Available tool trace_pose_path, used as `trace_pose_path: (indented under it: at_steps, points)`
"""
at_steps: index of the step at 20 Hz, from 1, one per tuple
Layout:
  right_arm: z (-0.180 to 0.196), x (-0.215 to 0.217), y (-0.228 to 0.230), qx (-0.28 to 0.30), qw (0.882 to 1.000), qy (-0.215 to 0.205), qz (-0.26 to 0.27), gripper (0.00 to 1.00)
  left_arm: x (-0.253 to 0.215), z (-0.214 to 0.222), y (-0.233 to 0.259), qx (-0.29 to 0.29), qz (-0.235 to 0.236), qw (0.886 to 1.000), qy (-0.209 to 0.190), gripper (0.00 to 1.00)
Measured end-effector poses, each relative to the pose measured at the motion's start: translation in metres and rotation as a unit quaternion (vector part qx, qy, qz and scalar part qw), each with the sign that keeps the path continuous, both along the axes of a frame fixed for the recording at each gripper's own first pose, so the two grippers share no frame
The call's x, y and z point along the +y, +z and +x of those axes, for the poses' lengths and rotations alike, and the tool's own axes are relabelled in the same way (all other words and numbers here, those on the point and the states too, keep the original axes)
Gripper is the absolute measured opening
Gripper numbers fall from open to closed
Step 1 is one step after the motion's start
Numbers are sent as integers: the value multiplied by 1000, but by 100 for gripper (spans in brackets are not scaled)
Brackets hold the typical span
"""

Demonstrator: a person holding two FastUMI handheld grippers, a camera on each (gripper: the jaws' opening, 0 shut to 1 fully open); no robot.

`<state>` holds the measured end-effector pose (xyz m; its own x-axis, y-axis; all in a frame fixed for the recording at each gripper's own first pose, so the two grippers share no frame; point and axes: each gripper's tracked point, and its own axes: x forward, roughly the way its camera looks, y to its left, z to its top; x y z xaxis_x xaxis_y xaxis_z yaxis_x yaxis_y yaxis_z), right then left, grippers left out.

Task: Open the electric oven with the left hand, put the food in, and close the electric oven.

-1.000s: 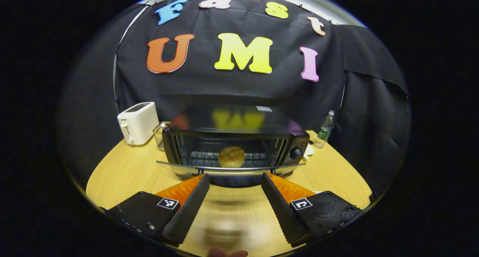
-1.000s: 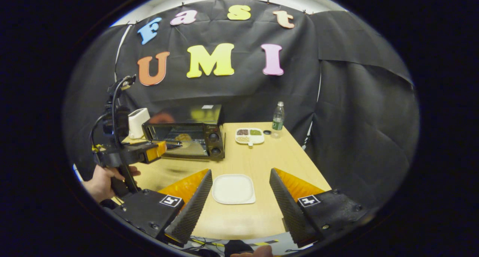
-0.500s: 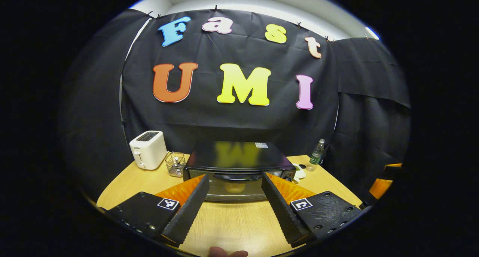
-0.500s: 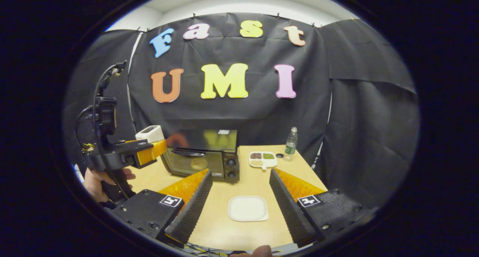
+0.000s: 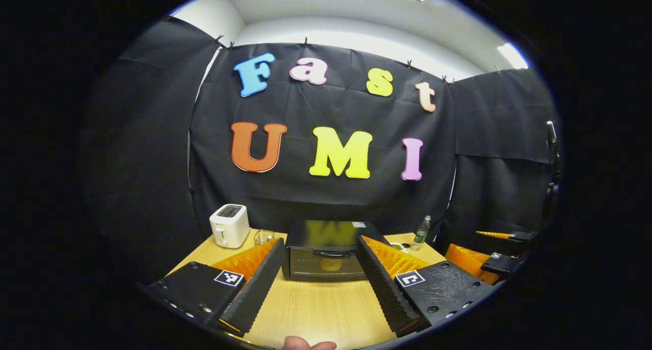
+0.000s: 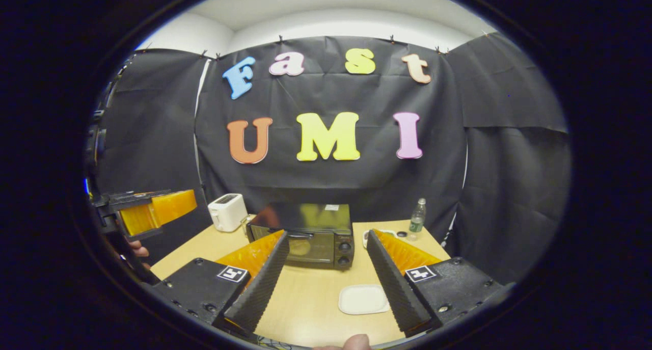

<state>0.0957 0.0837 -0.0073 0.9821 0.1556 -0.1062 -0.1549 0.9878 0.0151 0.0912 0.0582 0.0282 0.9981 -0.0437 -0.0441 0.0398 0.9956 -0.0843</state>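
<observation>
Ahead of the left gripper (image 5: 319,281), fingers spread and empty, sits the shut black electric oven (image 5: 327,250); its top sticker is unreadable. The right gripper (image 6: 327,281) is likewise spread.

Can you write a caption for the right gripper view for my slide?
Open right tongs above a white plate, facing the closed oven with the bun inside.

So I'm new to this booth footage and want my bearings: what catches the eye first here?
The black electric oven at the middle of the wooden table, its door shut with a round bun dimly visible behind the glass. A white toaster stands to its left, and an empty white plate lies in front of it, between the open right gripper's fingers.
</observation>
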Motion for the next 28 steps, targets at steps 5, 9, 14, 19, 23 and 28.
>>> trace_pose_path:
  at_steps: [5,9,14,19,23,28]
  points:
    - [-17,26,20,-22,1000,18,7,97,25,-47,13,-17,-1,1000,21,93]
    - [-31,43,25,-34,999,31,8,97,40,-74,12,-18,-4,999,37,93]
    - [-45,54,22,-35,999,33,5,97,43,-86,14,-23,-5,999,43,93]
    - [-49,60,21,-30,999,39,4,97,43,-90,10,-26,-2,999,39,93]
    - [-52,66,23,-33,998,45,-1,97,45,-91,9,-24,-6,999,39,93]
    - [-49,68,26,-37,998,47,-1,97,44,-86,9,-26,-4,999,40,93]
